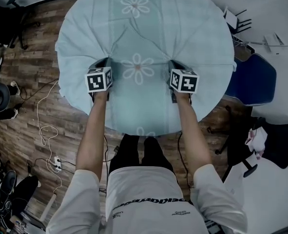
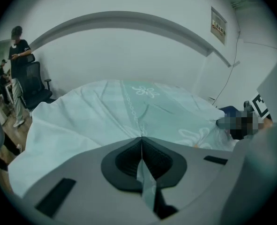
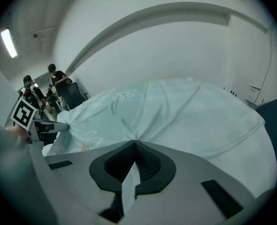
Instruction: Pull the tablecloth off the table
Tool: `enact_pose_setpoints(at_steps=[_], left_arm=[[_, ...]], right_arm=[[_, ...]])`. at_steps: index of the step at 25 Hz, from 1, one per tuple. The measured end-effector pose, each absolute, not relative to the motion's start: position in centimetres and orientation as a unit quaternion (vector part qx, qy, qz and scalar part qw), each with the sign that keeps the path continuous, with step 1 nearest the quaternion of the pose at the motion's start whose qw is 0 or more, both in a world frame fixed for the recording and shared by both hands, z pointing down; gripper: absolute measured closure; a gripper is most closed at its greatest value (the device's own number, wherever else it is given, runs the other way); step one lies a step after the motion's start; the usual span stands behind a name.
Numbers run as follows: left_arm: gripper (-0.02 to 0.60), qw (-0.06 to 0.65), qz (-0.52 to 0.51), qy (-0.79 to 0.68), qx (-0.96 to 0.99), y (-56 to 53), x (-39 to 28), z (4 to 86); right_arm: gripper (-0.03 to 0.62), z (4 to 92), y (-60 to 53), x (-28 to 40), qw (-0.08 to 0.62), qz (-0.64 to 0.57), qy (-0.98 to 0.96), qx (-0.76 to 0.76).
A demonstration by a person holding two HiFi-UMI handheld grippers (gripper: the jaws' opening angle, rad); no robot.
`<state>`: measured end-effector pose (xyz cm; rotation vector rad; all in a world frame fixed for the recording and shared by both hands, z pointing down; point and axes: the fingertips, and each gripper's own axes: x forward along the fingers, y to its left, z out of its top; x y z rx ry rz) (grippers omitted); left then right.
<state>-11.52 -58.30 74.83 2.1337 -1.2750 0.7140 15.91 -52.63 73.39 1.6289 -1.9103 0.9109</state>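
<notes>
1. The left tongs (image 1: pixel 105 62) are clamped tight on a pinched fold of the pale mint fabric tablecloth (image 1: pixel 148 28) with white flower print.
2. The right tongs (image 1: pixel 175 65) are likewise closed on a fold.
3. Beyond, the tablecloth drapes over the round counter, hiding it, and creases fan out from both grips.

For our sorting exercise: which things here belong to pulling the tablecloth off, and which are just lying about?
In the job: tablecloth; left gripper; right gripper (both shut on it).
Lying about: blue chair; white cable.
</notes>
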Motion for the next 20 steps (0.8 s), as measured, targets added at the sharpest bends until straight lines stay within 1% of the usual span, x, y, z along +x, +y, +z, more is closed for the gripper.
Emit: enact_pose_setpoints(at_steps=[3,20], left_arm=[[0.566,0.280,0.249,-0.484,0.791,-56.9,-12.1,73.2],[0.566,0.233,0.224,-0.552,0.769,-45.4,-12.3,63.3]], right_arm=[[0.562,72.2,-51.4,15.7,0.215,0.336,-0.704,0.587],[0.562,62.5,-41.9,15.7,0.183,0.294,-0.766,0.542]])
